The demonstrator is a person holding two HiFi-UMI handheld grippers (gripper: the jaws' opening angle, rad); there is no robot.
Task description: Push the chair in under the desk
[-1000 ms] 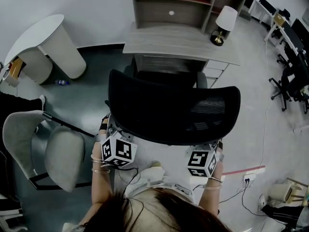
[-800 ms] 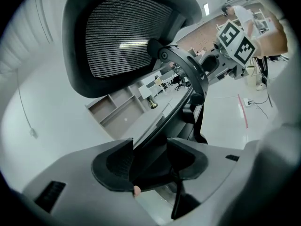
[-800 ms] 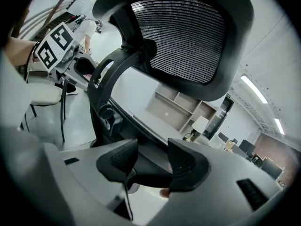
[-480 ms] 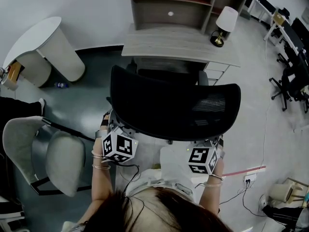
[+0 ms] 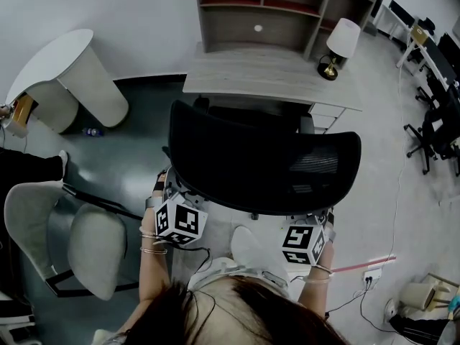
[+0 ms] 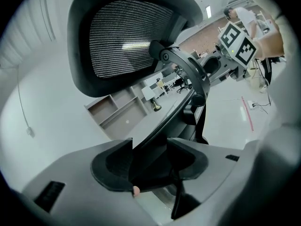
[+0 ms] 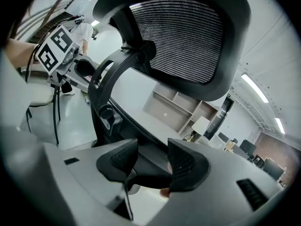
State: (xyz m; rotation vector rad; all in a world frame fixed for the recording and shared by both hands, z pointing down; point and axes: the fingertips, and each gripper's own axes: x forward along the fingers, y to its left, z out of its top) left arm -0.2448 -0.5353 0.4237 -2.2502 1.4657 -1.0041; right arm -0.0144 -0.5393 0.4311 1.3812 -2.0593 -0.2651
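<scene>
- Two hand-held grippers grasp a black mesh-backed office chair (image 5: 259, 164), seen steeply from above the person's head.
- Left gripper (image 6: 149, 159): its jaws are clamped on a dark edge of the chair's frame, at the backrest's lower left corner.
- Right gripper (image 7: 153, 161): its jaws likewise pinch a dark edge of the frame, at the lower right corner.
- Chair position: it faces a grey desk (image 5: 266, 70), its armrest tips right at the desk's front edge. The backrest hides the seat.
- On the desk's right end stands a small lamp (image 5: 339, 45), and an open shelf unit (image 5: 287, 13) rises behind.
- Left of the person sits a pale grey chair (image 5: 86, 246), well apart from the desk.
</scene>
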